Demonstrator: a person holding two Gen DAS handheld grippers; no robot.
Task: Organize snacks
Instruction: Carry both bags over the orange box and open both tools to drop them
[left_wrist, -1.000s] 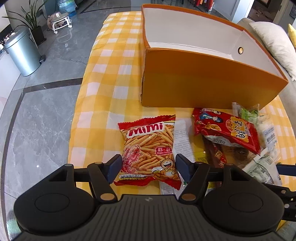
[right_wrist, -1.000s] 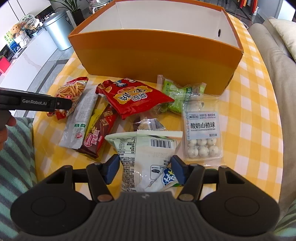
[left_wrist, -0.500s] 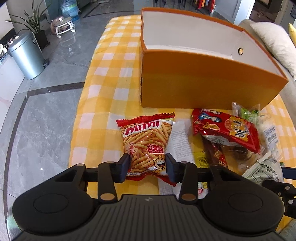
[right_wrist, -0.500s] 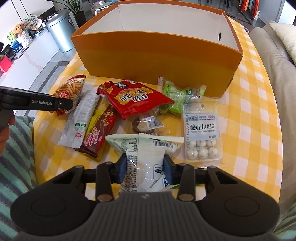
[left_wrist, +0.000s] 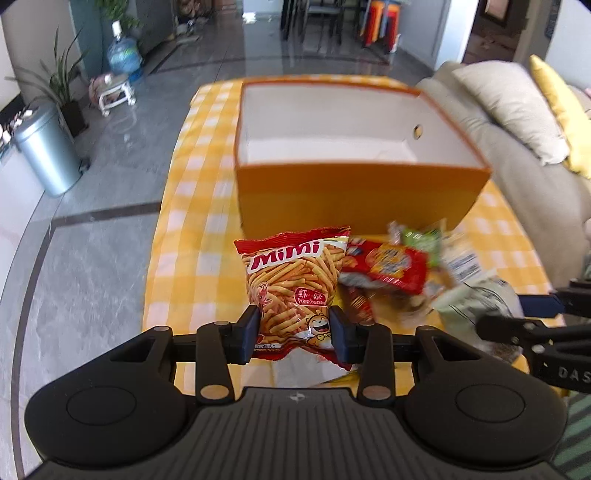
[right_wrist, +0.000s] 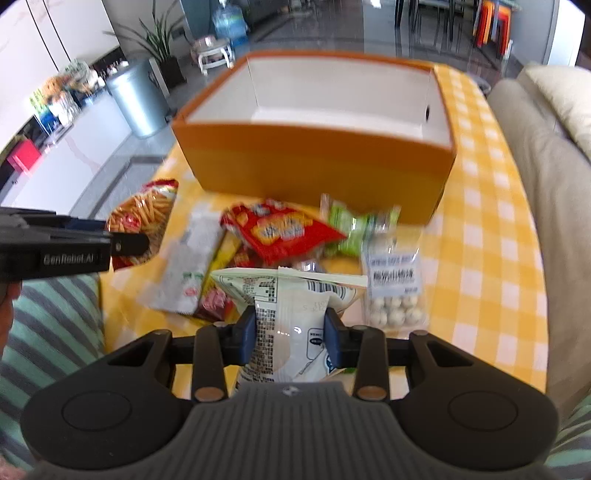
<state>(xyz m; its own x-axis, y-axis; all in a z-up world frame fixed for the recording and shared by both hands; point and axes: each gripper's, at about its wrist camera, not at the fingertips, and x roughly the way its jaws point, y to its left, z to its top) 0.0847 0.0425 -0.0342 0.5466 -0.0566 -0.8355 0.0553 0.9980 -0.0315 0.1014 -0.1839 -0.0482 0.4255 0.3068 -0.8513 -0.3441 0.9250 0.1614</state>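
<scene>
Red "Mimi" prawn-cracker bag (left_wrist: 293, 291) in left tool (left_wrist: 293, 334)

Glossy foil Mimi bag (left_wrist: 295, 284), matt cardboard box (left_wrist: 354, 199)

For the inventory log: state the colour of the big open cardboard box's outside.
Orange cardboard box; clearest in the right wrist view.

I am at home, in a big living room. A soft beige sofa (left_wrist: 517, 155) with a yellow pillow (left_wrist: 557, 110) sits at the right of the frame. At the upper left are a green plant (left_wrist: 59, 81), a shiny trash can (left_wrist: 48, 155) and a water jug (left_wrist: 123, 55) (the big blue kind). My table (left_wrist: 192, 236) wears a yellow checked cloth.
</scene>
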